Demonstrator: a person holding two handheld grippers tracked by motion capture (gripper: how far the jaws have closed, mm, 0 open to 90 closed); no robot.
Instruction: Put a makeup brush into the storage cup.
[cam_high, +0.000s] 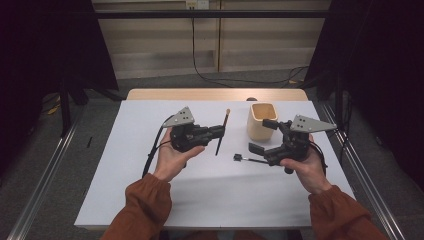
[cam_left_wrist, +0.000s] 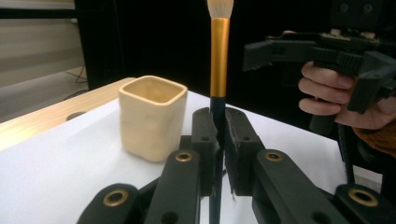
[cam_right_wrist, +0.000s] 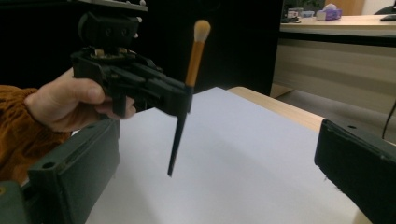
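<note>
- The left gripper (cam_high: 220, 132) is clamped on a brush (cam_high: 222, 131); its jaws are seen pressed together on the black handle in the left gripper view, with only the thin stem between the pads (cam_left_wrist: 238, 140).
- The brush (cam_left_wrist: 219, 60) is gripped low on its handle and lifted clear of the table; its dark pointed end (cam_right_wrist: 172, 171) is seen hanging above the white sheet.
- The brush is made up of a black tapered handle, an orange-gold metallic ferrule and a pale, soft bristle tuft (cam_right_wrist: 201, 29) at the far end.
- The right gripper (cam_high: 260, 137) is held with its jaws wide apart; nothing is gripped between them, and the two blocky black jaws are seen at the left and right edges of the right gripper view.
- Both grippers are built of matt black plastic links with brass-coloured pivot rings (cam_left_wrist: 183, 157); a grey three-cornered plate is carried on top of each.
- A cup (cam_high: 262, 120) is stood upright on the far right part of the table, just beside the right gripper's far jaw; it is cream-coloured, squarish with rounded corners, and its wall looks slightly dimpled.
- A small black item (cam_high: 238, 157) with a thin stem is lain on the sheet, between the two hands, near the right gripper.
- The table (cam_high: 140, 200) is covered by a smooth white sheet; a light wooden edge is shown at its far side.
- No writing or brand can be read.
- Rust-coloured sleeves (cam_high: 145, 202) are worn on both forearms.
</note>
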